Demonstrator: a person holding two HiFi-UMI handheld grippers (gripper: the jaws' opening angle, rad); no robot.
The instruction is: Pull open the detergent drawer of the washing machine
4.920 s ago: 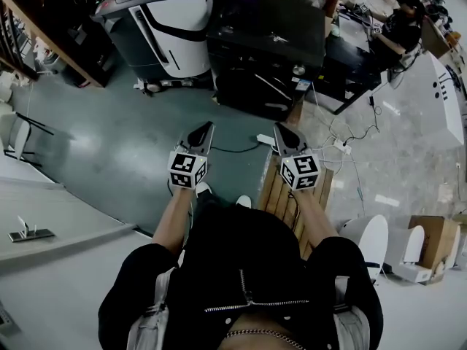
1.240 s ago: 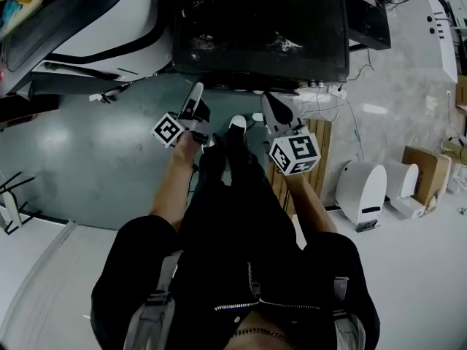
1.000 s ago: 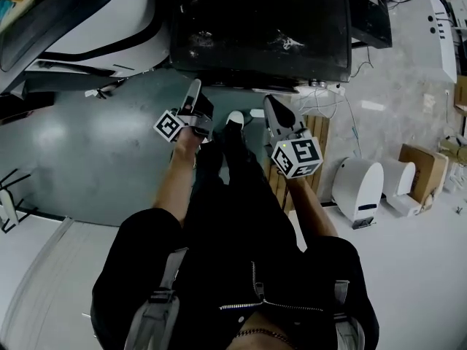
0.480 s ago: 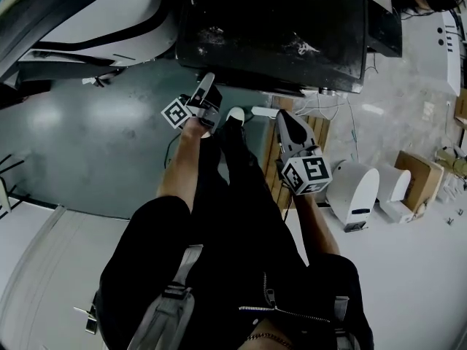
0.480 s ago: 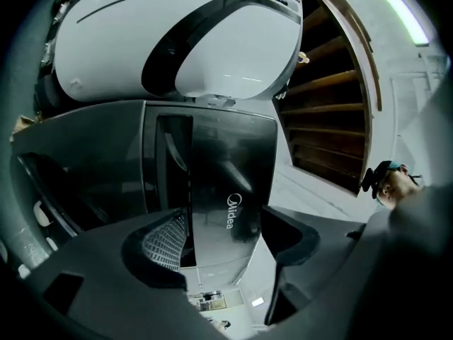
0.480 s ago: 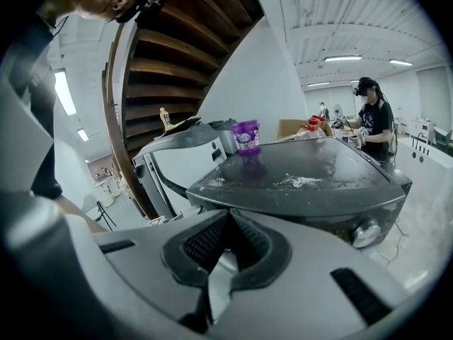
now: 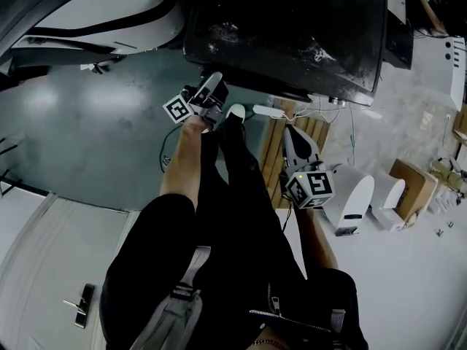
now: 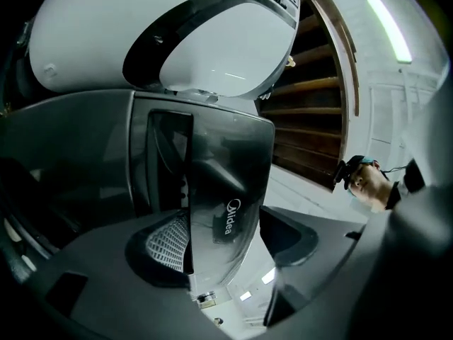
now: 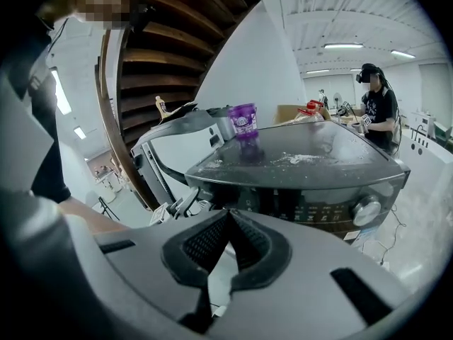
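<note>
Left gripper (image 7: 214, 80) nearer washing machine (image 7: 292, 20), jaws wide — right gripper (image 7: 290, 133) closed; cup (image 9: 244, 122) atop.

Purple tub (image 9: 244, 122), wooden staircase (image 9: 173, 55), cardboard box (image 7: 413, 188), white appliance (image 7: 352, 195), teal floor (image 7: 87, 137)

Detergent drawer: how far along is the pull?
Done: left gripper is at the washer front, jaws open. In hand: the drawer shows between its jaws, not gripped. Remaining: grip and pull; it looks shut. Right gripper hangs back, shut.

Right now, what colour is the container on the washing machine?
Purple container, best in right gripper view.
</note>
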